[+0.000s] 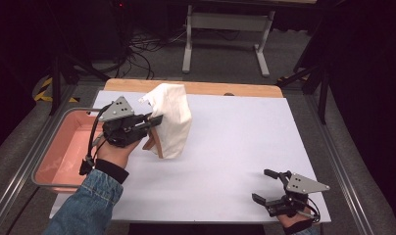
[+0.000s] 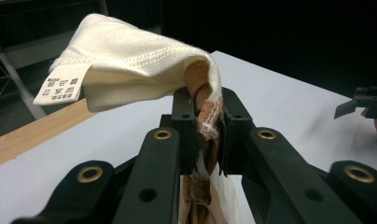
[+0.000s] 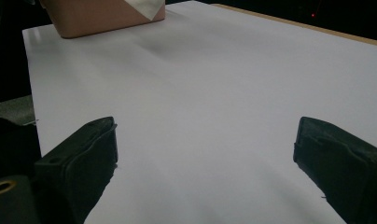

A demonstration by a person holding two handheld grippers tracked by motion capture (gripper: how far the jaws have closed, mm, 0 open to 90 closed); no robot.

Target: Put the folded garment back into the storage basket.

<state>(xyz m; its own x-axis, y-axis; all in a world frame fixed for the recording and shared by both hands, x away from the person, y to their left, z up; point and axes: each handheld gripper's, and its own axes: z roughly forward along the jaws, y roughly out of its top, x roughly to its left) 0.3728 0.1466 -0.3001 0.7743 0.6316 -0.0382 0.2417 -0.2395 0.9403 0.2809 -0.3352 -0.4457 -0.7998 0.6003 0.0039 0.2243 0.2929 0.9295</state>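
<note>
A cream cloth with brown trim hangs lifted above the left part of the white table, its lower end near the surface. My left gripper is shut on a bunched edge of it. In the left gripper view the jaws pinch the brown stitched seam, and the cream cloth drapes over them with a white care label sticking out. My right gripper rests near the table's front right corner, open with nothing between its fingers.
A pink tray stands off the table's left edge, and its corner appears far off in the right gripper view. A wooden strip runs along the table's far edge. A white stand's legs and cables lie on the floor beyond.
</note>
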